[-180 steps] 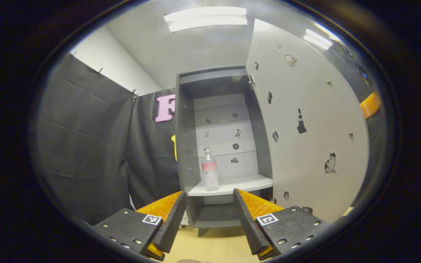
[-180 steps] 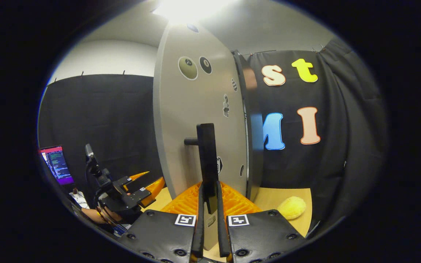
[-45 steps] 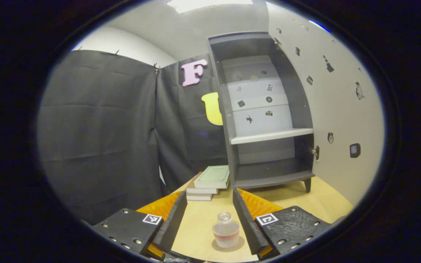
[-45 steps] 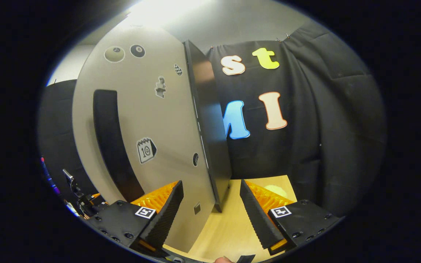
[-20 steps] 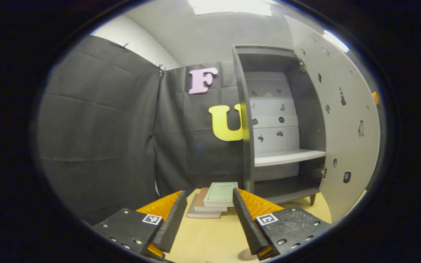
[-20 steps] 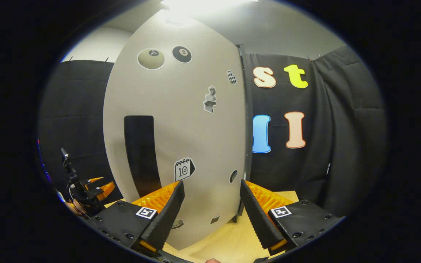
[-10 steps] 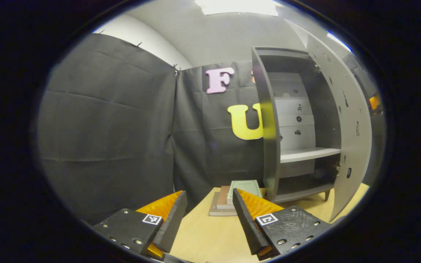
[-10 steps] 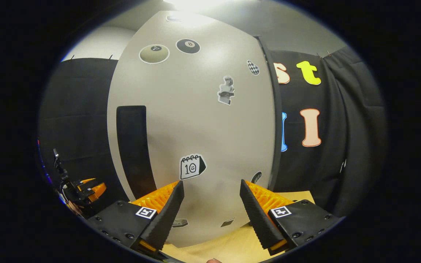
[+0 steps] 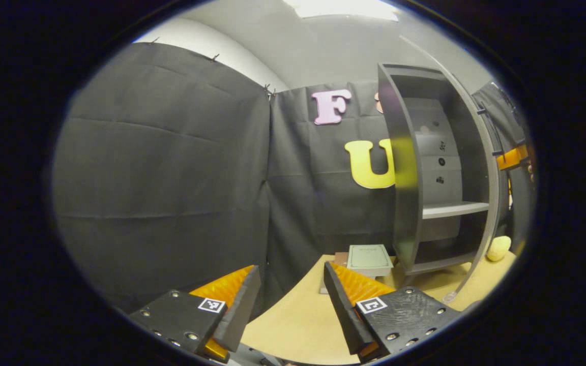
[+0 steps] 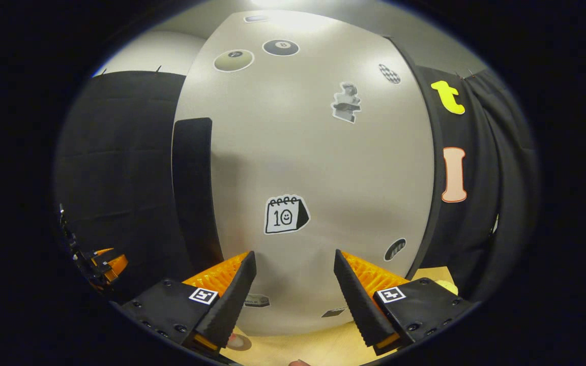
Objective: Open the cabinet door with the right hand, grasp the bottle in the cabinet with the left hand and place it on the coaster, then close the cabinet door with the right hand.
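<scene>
The cabinet door (image 10: 303, 168) is right in front of the right gripper (image 10: 293, 295), very close, and it looks almost shut. This door is a big flat board, so it should be stiff and hard, and it will likely swing easily on its hinges. It looks smooth, so the tool could slip on the flat face. The best place to hold it is the long black handle (image 10: 194, 188), which stands up and down ahead and to the left of the right gripper. A flat push on the face would probably work too. The door is pale grey with small stickers on it, like a little calendar (image 10: 285, 215) just above the tool and two pool balls near the top. The right gripper's fingers are spread apart and hold nothing. The left gripper (image 9: 290, 305) is also spread apart and holds nothing, over the yellow-brown table (image 9: 293, 325). Ahead and to its right stands the dark cabinet (image 9: 415, 173), with the door seen edge-on and still a bit ajar. Its white shelf (image 9: 453, 208) is bare. A stack of books (image 9: 367, 258) lies just beside the cabinet.
</scene>
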